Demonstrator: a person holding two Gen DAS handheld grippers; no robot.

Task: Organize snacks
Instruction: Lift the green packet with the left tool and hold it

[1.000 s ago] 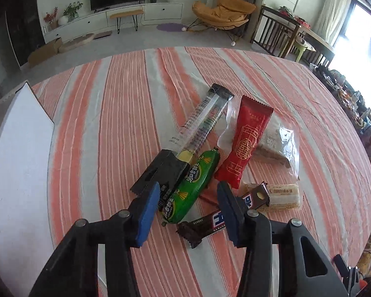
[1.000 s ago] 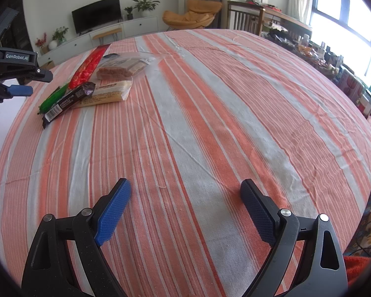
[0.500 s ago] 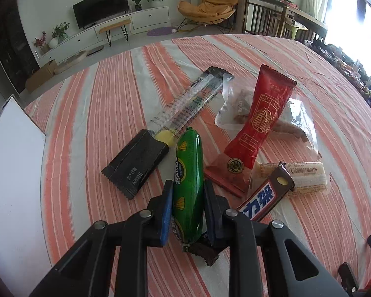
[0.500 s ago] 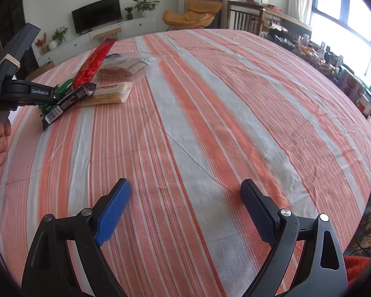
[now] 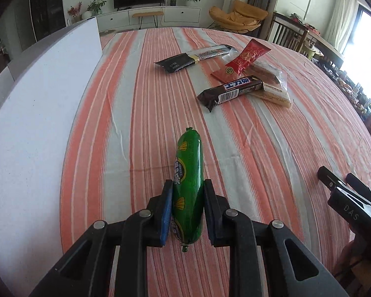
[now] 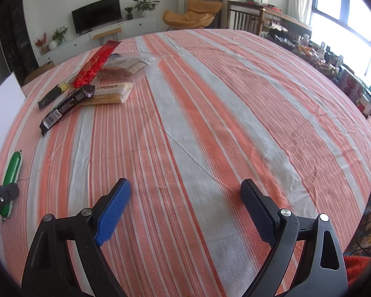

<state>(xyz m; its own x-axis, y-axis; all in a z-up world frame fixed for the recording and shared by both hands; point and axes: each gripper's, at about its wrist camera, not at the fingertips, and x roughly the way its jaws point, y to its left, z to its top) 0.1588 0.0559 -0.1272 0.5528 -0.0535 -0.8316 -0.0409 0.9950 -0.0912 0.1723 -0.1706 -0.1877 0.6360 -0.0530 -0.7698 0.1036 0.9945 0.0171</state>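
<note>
My left gripper [image 5: 187, 188] is shut on a green sausage snack [image 5: 188, 173], which it holds low over the striped tablecloth; the sausage also shows at the left edge of the right wrist view [image 6: 12, 170]. The other snacks lie in a group farther back: a dark chocolate bar [image 5: 231, 91], a red packet [image 5: 244, 59], a black-and-clear long packet [image 5: 193, 58], a clear bag of biscuits [image 5: 269, 70] and a pale wafer pack [image 5: 275, 95]. My right gripper [image 6: 185, 190] is open and empty over bare cloth.
A white board [image 5: 37, 113] lies along the table's left side. The orange-striped tablecloth [image 6: 210, 113] covers the round table. The right gripper's body shows at the right edge of the left wrist view [image 5: 351, 205]. Chairs and a cluttered side table stand beyond the far right edge.
My left gripper closed on the green sausage, lifted it out of the snack group and carried it back toward the near left of the table. The right gripper has not moved.
</note>
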